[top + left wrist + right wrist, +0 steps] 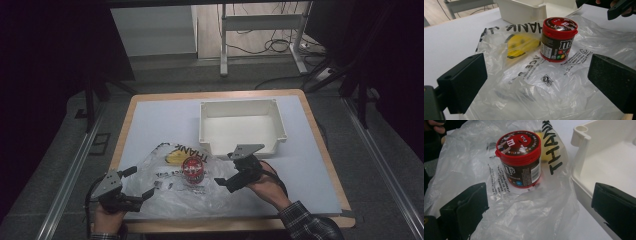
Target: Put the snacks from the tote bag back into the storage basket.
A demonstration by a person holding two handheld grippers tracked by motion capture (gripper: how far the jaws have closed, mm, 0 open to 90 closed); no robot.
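Note:
A small candy jar (193,170) (557,40) (520,158) with a red lid stands upright on a flat clear plastic bag (175,187) (544,85) (524,215) printed with black letters and a yellow face. My left gripper (139,182) (536,85) is open at the bag's left edge, jaws wide, nothing between them. My right gripper (227,167) (536,212) is open just right of the jar, jaws apart and empty. A white bin (277,122) (584,157) stands behind the bag, empty.
The white tabletop (160,120) has a wooden rim (320,135). The bin's near corner (519,12) sits close behind the bag. Beyond the table are a dark floor, a metal frame (223,50) and cables.

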